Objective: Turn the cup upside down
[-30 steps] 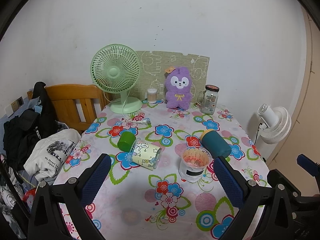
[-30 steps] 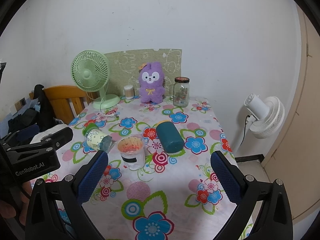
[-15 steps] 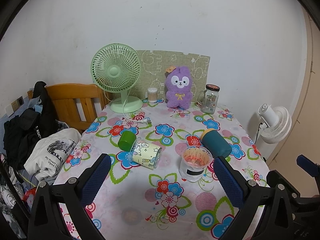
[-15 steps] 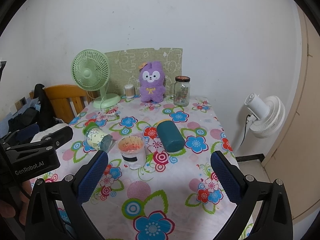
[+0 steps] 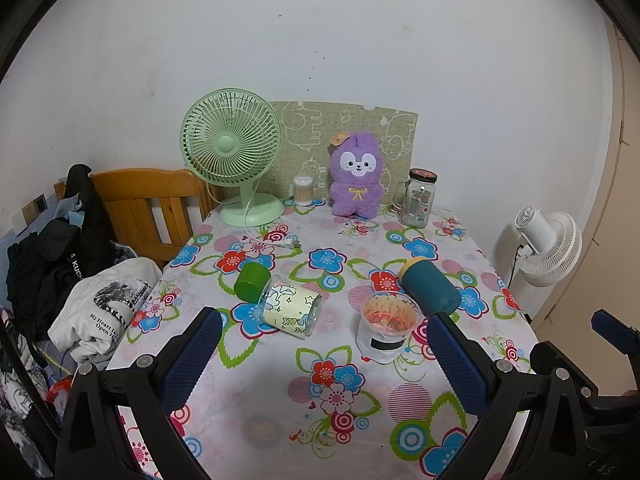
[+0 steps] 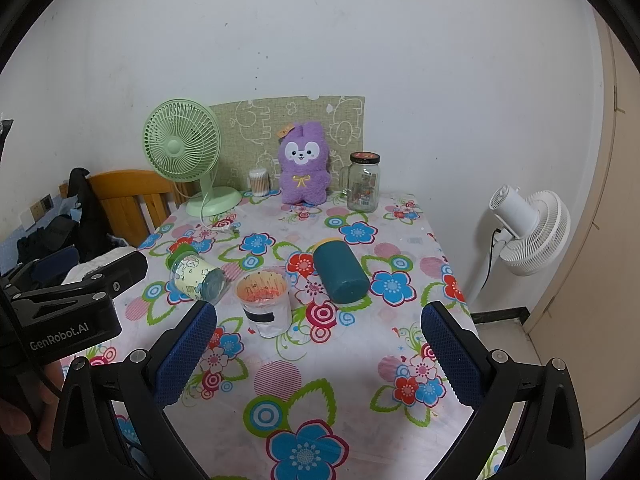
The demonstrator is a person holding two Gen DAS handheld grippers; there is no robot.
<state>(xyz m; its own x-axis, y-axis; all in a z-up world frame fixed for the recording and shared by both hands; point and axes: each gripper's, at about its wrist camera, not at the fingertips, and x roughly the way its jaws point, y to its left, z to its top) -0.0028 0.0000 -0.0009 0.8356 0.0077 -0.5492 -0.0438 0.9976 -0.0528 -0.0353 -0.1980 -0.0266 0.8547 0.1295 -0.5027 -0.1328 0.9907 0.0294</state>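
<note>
**Upright plastic cup waits to be turned over**

The cup point(image 6: 264, 304) stands mouth up on the table point(image 6: 320, 400), between a patterned bottle point(image 6: 196, 276) and a teal bottle point(image 6: 338, 274), both lying down. It is judged light, thin and easily crushed, so a gentle hold at mid-wall is advised. The left gripper point(image 5: 324, 364) and right gripper point(image 6: 316, 358) are held wide apart and empty.

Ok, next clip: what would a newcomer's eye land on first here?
Probably the purple plush bunny propped against the wall at the back of the loud flowered tablecloth, with the mint-green desk fan left of it. Nearer, an upright clear cup stands between a teal bottle and a star-patterned bottle, both lying on their sides.
</note>
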